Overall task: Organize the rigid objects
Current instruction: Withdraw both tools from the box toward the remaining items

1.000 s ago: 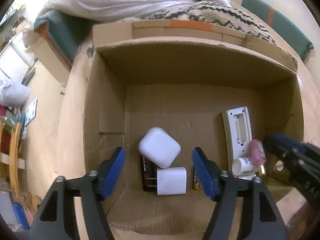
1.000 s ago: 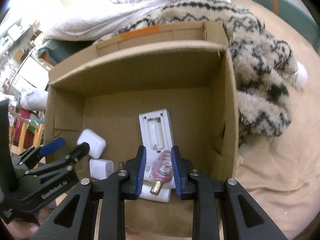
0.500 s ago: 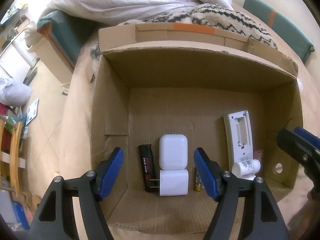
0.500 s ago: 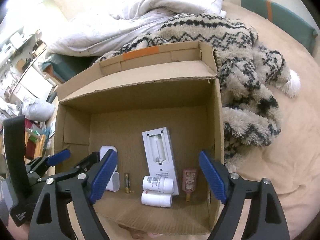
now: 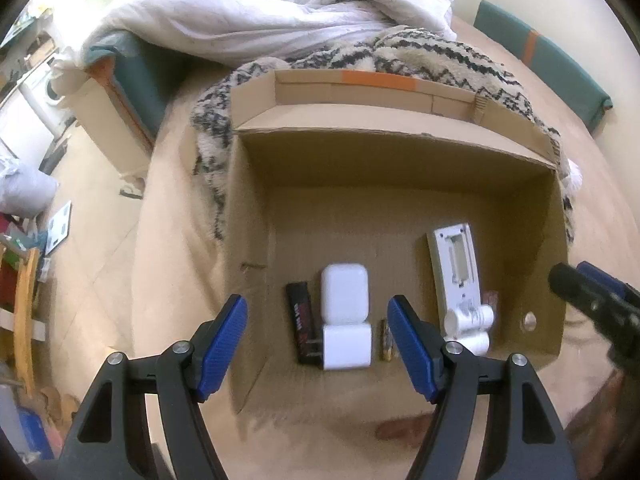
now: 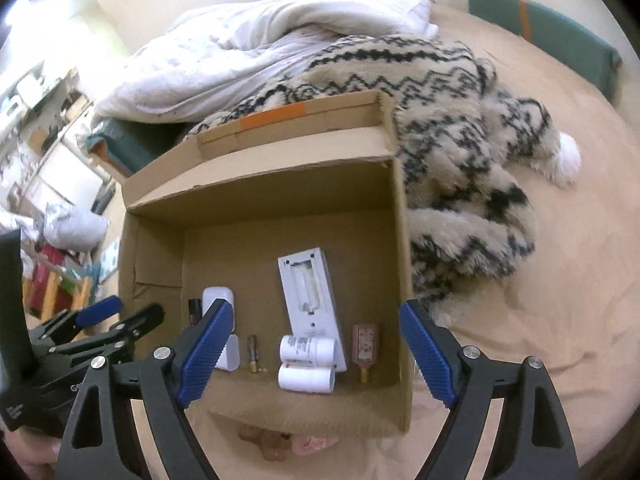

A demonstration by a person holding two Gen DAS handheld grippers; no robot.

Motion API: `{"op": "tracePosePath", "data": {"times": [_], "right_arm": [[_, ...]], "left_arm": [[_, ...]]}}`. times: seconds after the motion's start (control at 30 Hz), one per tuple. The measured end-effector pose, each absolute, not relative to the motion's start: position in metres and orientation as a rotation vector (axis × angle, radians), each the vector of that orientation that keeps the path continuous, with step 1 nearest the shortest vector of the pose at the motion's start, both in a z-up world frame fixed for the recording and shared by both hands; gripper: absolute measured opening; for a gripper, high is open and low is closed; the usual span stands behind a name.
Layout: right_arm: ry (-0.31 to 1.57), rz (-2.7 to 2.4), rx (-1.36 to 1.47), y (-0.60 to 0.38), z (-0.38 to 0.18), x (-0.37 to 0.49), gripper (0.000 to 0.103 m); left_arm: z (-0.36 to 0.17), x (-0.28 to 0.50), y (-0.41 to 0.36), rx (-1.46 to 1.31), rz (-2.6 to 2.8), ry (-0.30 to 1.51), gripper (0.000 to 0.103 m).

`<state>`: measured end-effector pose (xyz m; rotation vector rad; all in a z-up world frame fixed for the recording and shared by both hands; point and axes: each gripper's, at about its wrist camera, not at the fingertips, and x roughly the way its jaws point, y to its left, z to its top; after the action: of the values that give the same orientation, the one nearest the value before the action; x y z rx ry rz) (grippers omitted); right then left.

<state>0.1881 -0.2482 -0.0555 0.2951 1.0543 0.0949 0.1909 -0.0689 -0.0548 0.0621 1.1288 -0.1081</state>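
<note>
An open cardboard box (image 5: 400, 168) (image 6: 402, 264) stands on the beige bed. Along its near wall lie a black lighter (image 5: 302, 322), a white earbud case (image 5: 345, 292), a white charger cube (image 5: 346, 346), a battery (image 6: 253, 354), two white pill bottles (image 6: 307, 350) (image 6: 306, 378), a white remote lying back up (image 6: 310, 294) and a pink bottle (image 6: 365, 340). My left gripper (image 5: 318, 348) is open and empty above the box's near left part. My right gripper (image 6: 316, 354) is open and empty above its near right part.
A patterned fleece blanket (image 6: 460, 120) lies behind and to the right of the box, with a white duvet (image 5: 260, 4) further back. A teal cushion (image 6: 552, 32) lies at the far right. The bed's left edge drops to a cluttered floor (image 5: 36, 208).
Both grippers opened, let go of the earbud case and the pink bottle, and pulled up and back out of the box. Both items now lie on the box floor.
</note>
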Motion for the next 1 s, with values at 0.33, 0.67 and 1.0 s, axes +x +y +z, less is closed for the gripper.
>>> {"op": "tracePosePath", "data": {"times": [0.33,0.67,1.0], "right_arm": [[1.076,0.096,0.335,-0.255,-0.053,0.152,0.091],[1.248,0.109,0.549,-0.247,-0.115,0.119,0.09],[1.455,0.073,0.541,-0.235,-0.177,0.127,0.051]], "left_arm": [[-0.052,0.152,-0.041,0.015,-0.1,1.18,0.07],[-0.068,0.143,-0.009,-0.154,-0.002,1.239,0.07],[-0.062,0.142,-0.011,-0.251,-0.056,1.271,0.07]]}}
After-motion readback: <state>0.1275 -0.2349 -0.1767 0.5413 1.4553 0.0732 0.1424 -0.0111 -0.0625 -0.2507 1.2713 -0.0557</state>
